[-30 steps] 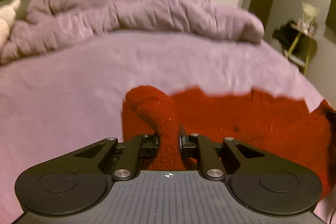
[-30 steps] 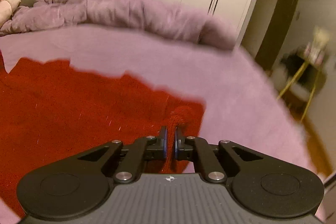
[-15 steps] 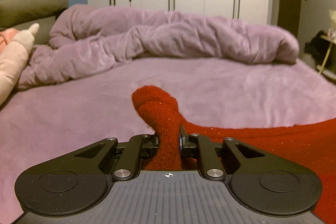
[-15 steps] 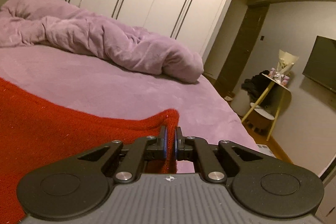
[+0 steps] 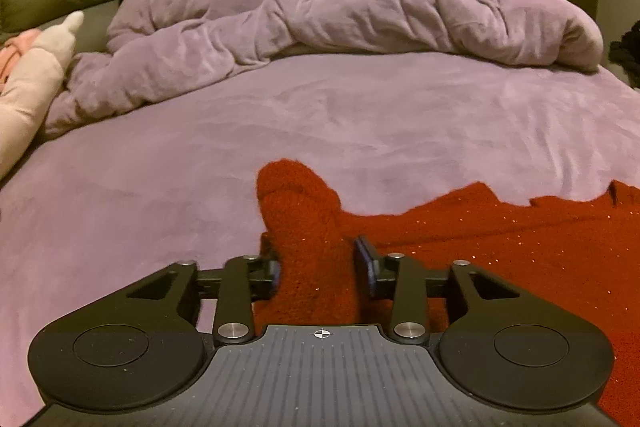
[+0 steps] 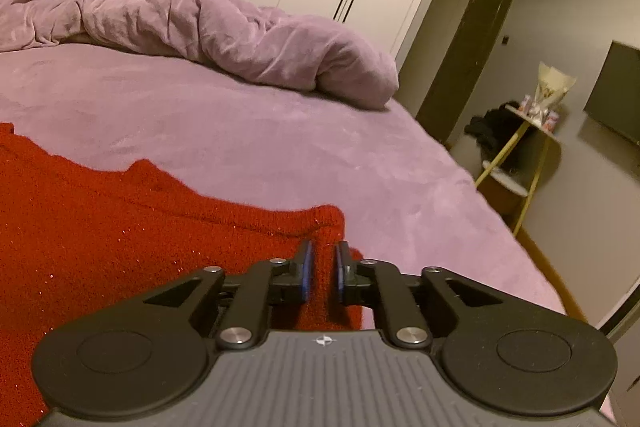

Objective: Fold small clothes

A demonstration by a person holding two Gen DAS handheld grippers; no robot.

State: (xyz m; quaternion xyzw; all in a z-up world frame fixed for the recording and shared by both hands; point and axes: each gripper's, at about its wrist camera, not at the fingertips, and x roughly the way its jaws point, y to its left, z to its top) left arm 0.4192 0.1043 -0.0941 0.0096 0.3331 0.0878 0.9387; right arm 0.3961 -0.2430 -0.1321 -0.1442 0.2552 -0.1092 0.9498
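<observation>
Your left gripper [image 5: 318,263] has its jaws spread, a bunched fold of the red knit garment [image 5: 500,239] standing between the pads and touching the left one, with a gap at the right. Your right gripper [image 6: 322,269] also has its jaws parted; a corner of the red knit garment [image 6: 120,223] lies between them, gripped by neither. The garment lies spread on the purple bed sheet [image 5: 360,115], the rumpled purple duvet [image 6: 224,27] well beyond it.
</observation>
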